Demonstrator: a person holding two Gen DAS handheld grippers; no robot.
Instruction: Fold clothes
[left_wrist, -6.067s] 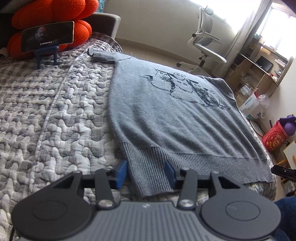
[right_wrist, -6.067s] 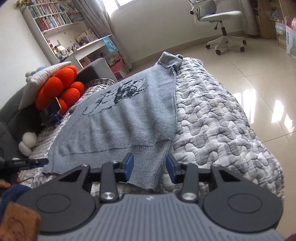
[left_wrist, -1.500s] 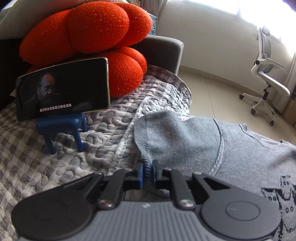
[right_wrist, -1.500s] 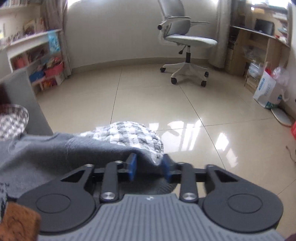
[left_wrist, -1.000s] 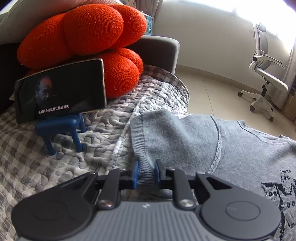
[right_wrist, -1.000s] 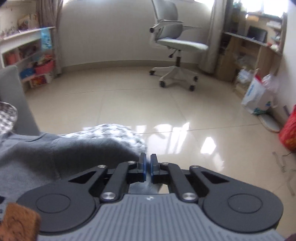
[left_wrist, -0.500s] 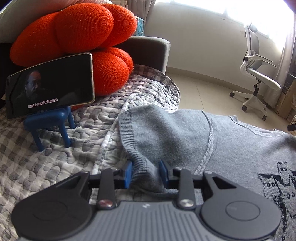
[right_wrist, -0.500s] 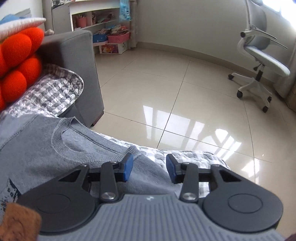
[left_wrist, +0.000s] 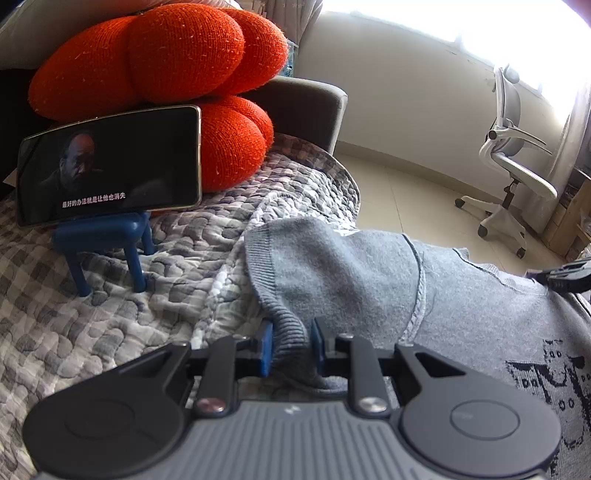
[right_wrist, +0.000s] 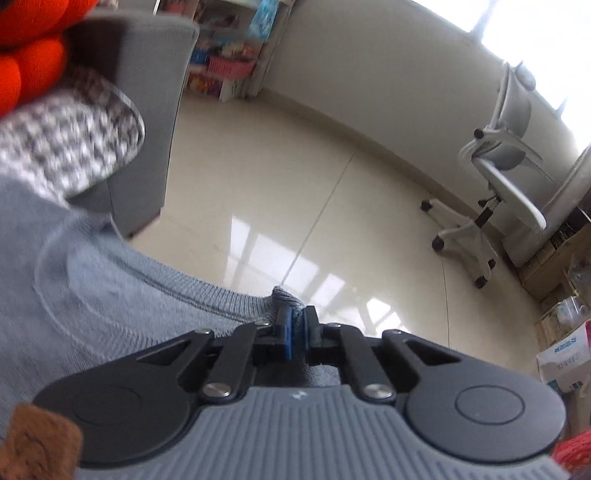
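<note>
Grey knit sweater (left_wrist: 461, 295) flat on grey quilted bedspread (left_wrist: 110, 314), folded sleeve near phone on blue stand (left_wrist: 107, 166). Left gripper (left_wrist: 290, 345) jaws closing, ribbed cuff (left_wrist: 291, 328) between pads. Right gripper (right_wrist: 295, 328) clamped tight on sweater shoulder edge over tiled floor (right_wrist: 295, 184).

Grey sweater (left_wrist: 351, 266) w/ dark knit print; grey-white checked quilt (left_wrist: 110, 314); orange cushion (left_wrist: 166, 62); blue phone stand (left_wrist: 107, 240); blue gripper pads (left_wrist: 266, 347).
</note>
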